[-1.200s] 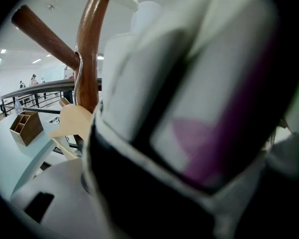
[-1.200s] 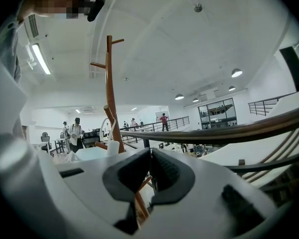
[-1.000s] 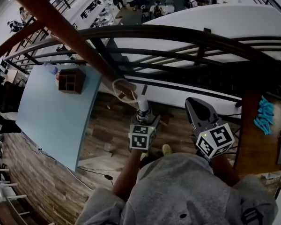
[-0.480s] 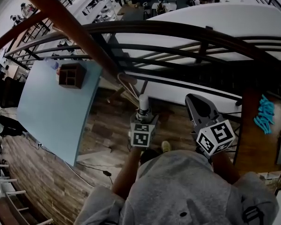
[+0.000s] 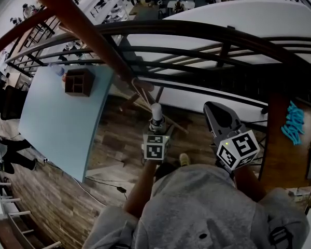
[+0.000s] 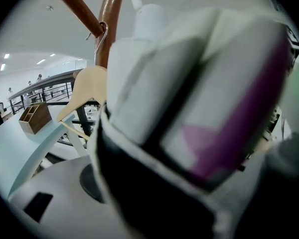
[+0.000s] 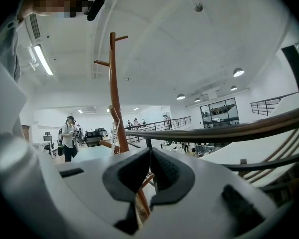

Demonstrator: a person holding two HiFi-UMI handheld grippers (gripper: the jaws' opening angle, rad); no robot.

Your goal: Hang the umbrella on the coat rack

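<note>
My left gripper (image 5: 156, 130) pinches the folded umbrella (image 6: 189, 93) on the near side of the coat rack (image 5: 88, 38), my right gripper (image 7: 149, 169) is pressed together and empty, and I fear the umbrella's tip could knock the hanger (image 6: 82, 91) off its peg

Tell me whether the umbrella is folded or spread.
Folded. The umbrella is a compact bundle with its panels pleated together, held in the left gripper; no canopy is spread.
</note>
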